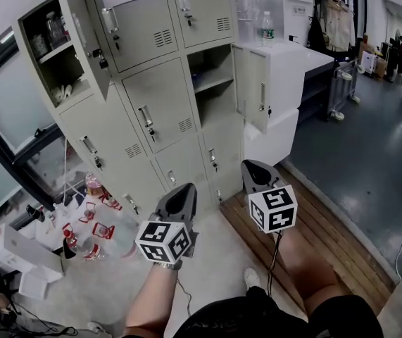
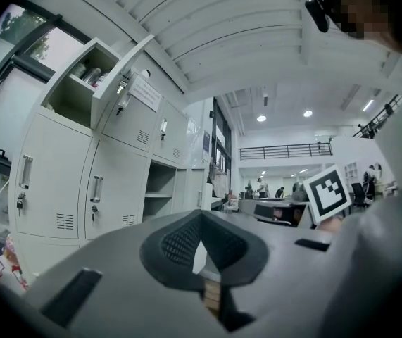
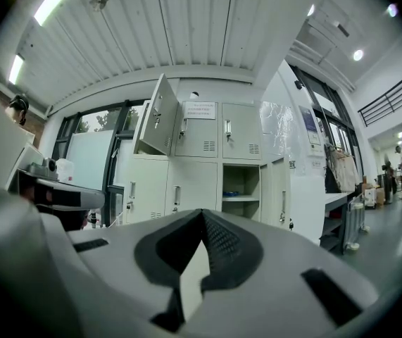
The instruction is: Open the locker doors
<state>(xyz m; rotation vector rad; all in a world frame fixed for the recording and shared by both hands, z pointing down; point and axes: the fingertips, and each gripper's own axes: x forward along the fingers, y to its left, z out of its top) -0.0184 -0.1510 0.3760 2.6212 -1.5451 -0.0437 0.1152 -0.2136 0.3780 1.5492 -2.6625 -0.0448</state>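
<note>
The left gripper (image 1: 179, 191) and right gripper (image 1: 255, 167) are held level, jaws closed on nothing, well short of the tall beige metal locker bank (image 1: 160, 111); two doors stand open, the rest are shut; an approach is probably intended.

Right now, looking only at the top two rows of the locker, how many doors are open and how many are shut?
Open doors: 2
Shut doors: 4
Total: 6
</note>
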